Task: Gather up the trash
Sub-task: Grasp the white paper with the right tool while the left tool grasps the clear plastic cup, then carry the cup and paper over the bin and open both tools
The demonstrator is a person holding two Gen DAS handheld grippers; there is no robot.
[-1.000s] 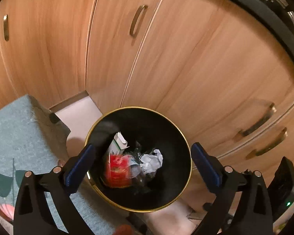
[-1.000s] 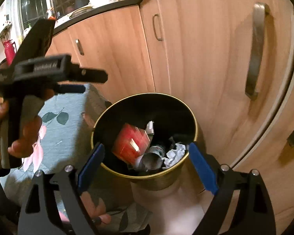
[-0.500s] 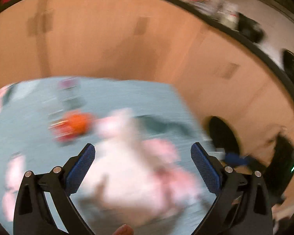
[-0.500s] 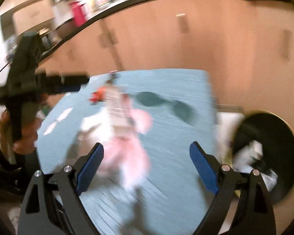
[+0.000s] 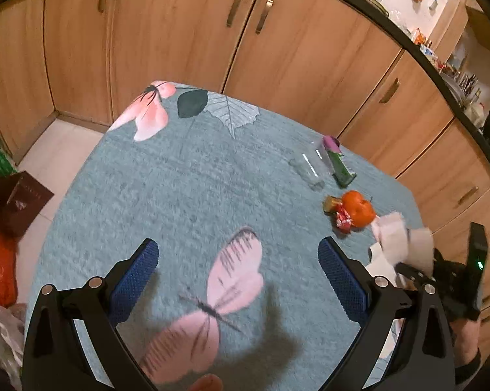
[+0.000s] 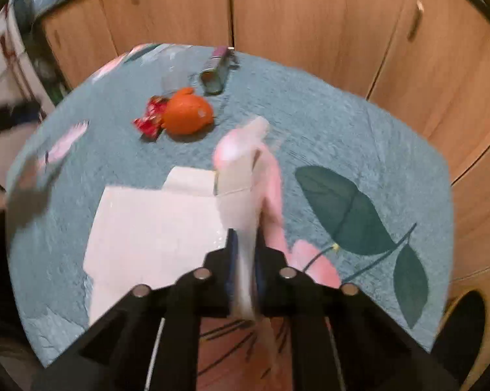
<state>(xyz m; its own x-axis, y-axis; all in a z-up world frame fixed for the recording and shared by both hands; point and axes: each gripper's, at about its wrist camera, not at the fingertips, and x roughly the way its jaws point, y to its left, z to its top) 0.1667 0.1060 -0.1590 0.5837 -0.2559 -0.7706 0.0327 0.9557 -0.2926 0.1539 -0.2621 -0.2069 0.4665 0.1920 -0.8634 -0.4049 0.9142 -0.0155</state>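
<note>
Item: right gripper [image 6: 245, 257]. We find its jaws clamped on the near edge of a white folded paper sheet [image 6: 153, 224], which stands up between the blue pads while the rest sprawls flat on the teal cloth-covered table [image 6: 310, 120].

Item: left gripper [image 5: 238, 280]. Its jaws stand wide apart with nothing between them, above the pink butterfly print of the same cloth.

Item: remaining litter, left-wrist view. We count a red crumpled sweet wrapper [image 5: 343, 220] touching a round orange fruit [image 5: 359, 208]; beyond them a clear plastic cup lying on its side [image 5: 308, 167] just beside a green and purple flat packet [image 5: 337, 163]. All sit near the table's far right edge.

Item: black round bin [image 6: 460, 325], glimpsed low at the right margin of the right-wrist view, below the table's edge.

Handling note. We judge the step to be lifting the paper off and carrying it to the bin. The grip holds only one thin edge, so we would raise it straight up and slowly, letting the loose flap hang free of the fruit and wrapper. We would keep the jaws tight until well over the bin's mouth. The left could meanwhile reach for the wrapper, pinching it clear of the fruit, which may not be trash.
</note>
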